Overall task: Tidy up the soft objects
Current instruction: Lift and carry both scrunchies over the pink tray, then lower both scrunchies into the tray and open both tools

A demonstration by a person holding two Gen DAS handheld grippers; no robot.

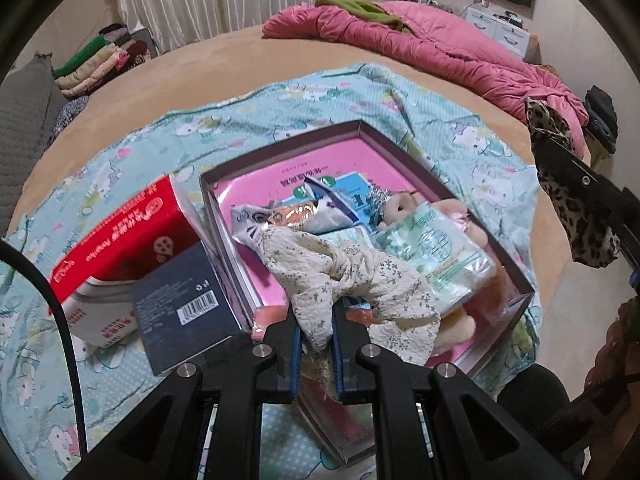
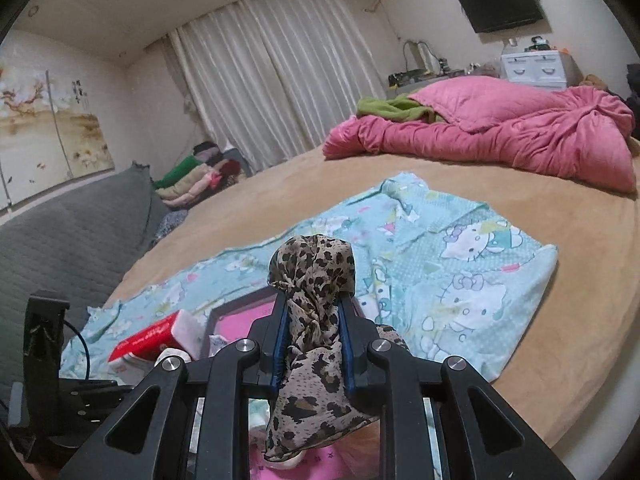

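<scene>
Two grippers, each clamped on fabric. Left gripper (image 1: 316, 344): jaws closed on a cream floral cloth (image 1: 352, 280), which drapes forward over the near rim of a shallow open box (image 1: 400, 140) with a pink liner. In the box: a small plush toy (image 1: 400, 204), a tissue pack (image 1: 440, 248) and foil pouches (image 1: 280, 220). A red carton (image 1: 120, 232) and a dark blue box (image 1: 184, 304) lie just left of it. Right gripper (image 2: 313, 312): jaws closed on a leopard-print scarf (image 2: 312, 264), bunched above and hanging below. All rest on a turquoise cartoon-print sheet (image 2: 460, 248) on the bed (image 2: 560, 320); a pink quilt (image 2: 500, 136) lies beyond.

cream floral cloth (image 1: 352, 280) over box (image 1: 404, 148); leopard scarf (image 2: 316, 280) aloft
</scene>
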